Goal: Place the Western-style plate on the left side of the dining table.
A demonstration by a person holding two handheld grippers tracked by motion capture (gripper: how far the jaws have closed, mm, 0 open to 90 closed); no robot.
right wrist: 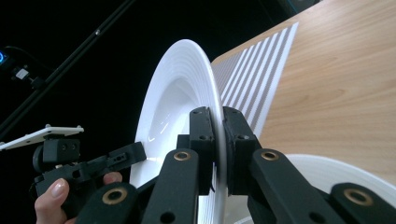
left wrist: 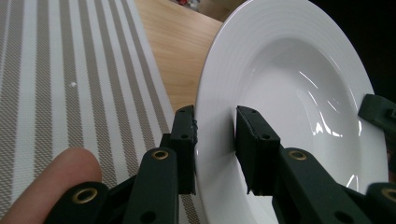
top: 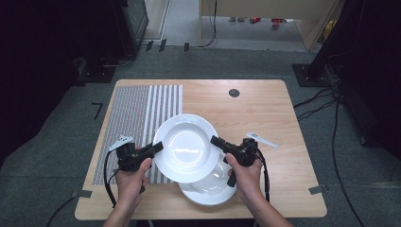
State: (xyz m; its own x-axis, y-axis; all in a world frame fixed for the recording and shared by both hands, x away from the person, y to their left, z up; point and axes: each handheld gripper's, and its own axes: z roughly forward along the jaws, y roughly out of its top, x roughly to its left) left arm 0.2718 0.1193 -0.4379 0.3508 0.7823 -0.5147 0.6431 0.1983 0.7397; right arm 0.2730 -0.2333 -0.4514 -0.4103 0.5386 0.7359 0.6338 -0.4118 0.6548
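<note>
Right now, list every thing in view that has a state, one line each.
Upper plate: lifted off the table, gripped by its rim on both sides.
Lower plate: lying flat on the table, partly under the upper plate, untouched.
Left tongs: shut on the upper plate's left rim.
Right tongs: shut on its right rim.
Striped placemat: spread flat on the table.

High view: overhead from near side, faces far. Gripper views: close, apparently facing each other across shared white plate (top: 186,147).
</note>
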